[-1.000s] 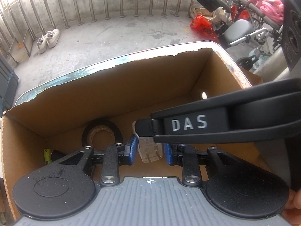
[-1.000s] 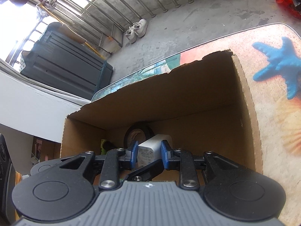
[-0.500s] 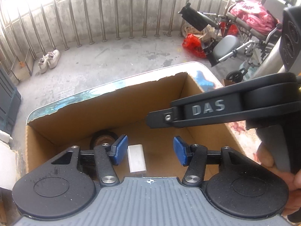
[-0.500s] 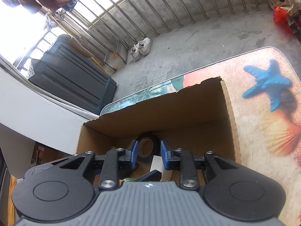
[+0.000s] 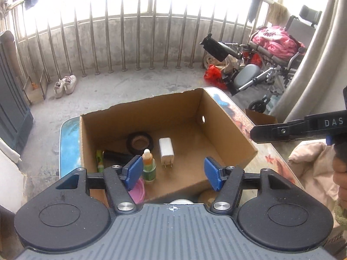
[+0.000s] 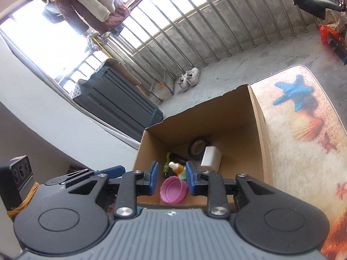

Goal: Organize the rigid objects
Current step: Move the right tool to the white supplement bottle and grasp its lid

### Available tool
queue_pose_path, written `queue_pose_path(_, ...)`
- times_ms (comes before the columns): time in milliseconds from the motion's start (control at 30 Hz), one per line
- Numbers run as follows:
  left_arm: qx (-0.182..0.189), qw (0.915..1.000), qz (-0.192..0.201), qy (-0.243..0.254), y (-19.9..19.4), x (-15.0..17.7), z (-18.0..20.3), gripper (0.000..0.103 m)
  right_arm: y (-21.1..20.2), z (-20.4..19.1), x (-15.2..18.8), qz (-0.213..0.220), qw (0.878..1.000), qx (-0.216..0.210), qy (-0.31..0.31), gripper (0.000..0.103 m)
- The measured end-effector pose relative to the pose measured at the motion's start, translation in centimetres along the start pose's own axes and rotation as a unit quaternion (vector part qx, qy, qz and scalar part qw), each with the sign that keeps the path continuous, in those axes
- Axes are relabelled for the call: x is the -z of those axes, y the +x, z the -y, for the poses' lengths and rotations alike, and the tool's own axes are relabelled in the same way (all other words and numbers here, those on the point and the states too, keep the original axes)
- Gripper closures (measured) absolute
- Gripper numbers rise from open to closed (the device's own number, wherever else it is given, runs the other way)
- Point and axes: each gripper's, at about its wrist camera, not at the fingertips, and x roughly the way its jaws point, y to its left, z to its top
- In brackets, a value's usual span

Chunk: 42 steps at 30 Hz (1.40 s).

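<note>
An open cardboard box (image 5: pixel 229 130) stands on the seashell-print table (image 6: pixel 303 130). On its floor lie a white charger (image 5: pixel 166 149), a black tape roll (image 5: pixel 139 143), a small orange-filled bottle (image 5: pixel 148 164) and a pink bowl (image 6: pixel 173 189). My left gripper (image 5: pixel 172 173) hovers above the box's near side. Its jaws are opening and nothing is between them. My right gripper (image 6: pixel 172 179) hangs over the near left corner of the box. Its blue pads stand a narrow gap apart and grip nothing. The charger (image 6: pixel 211 157) lies clear of both grippers.
The right gripper's black finger (image 5: pixel 292 130) reaches in from the right of the left wrist view, held by a hand. A dark cabinet (image 6: pixel 121 104) stands left of the table. White shoes (image 5: pixel 65 83) and a wheelchair (image 5: pixel 260 65) are on the balcony floor by the railing.
Both grippers pulled back and up out of the box. The left jaws widened and let go of the white charger, which now lies on the box floor.
</note>
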Motion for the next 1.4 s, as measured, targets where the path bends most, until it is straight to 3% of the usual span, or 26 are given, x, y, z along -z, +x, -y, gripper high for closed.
queue_pose_path(233, 0.004, 0.9997, 0.018, -0.017, -1.7, 6.8, -0.3, 0.038, -0.9, -0.9, 7.1, -0.004, 1.0, -0.013, -0.011, 0.069)
queue_pose_path(367, 0.008, 0.9992, 0.032, -0.023, -1.5, 9.6, -0.5, 0.038, 0.8, -1.5, 9.1, -0.021, 1.0, -0.013, -0.014, 0.069)
queue_pose_path(433, -0.007, 0.9992, 0.038, -0.011, -0.9, 10.3, 0.2, 0.038, 1.9, -1.9, 9.5, -0.027, 0.999, -0.009, -0.018, 0.069)
queue_pose_path(533, -0.025, 0.9986, 0.046, 0.008, 0.2, 10.8, 1.1, 0.038, 3.4, -2.1, 9.5, -0.032, 0.999, -0.003, -0.016, 0.069)
queue_pose_path(1067, -0.025, 0.9994, 0.021, 0.014, 4.7, 12.0, 1.9, 0.038, 8.0, -1.5, 9.4, -0.055, 0.998, 0.039, -0.018, 0.068)
queue_pose_path(1400, -0.022, 0.9995, 0.023, 0.004, 5.4, 11.4, 1.6, 0.047, 9.0, -1.8, 9.2, -0.063, 0.997, 0.04, -0.022, 0.068)
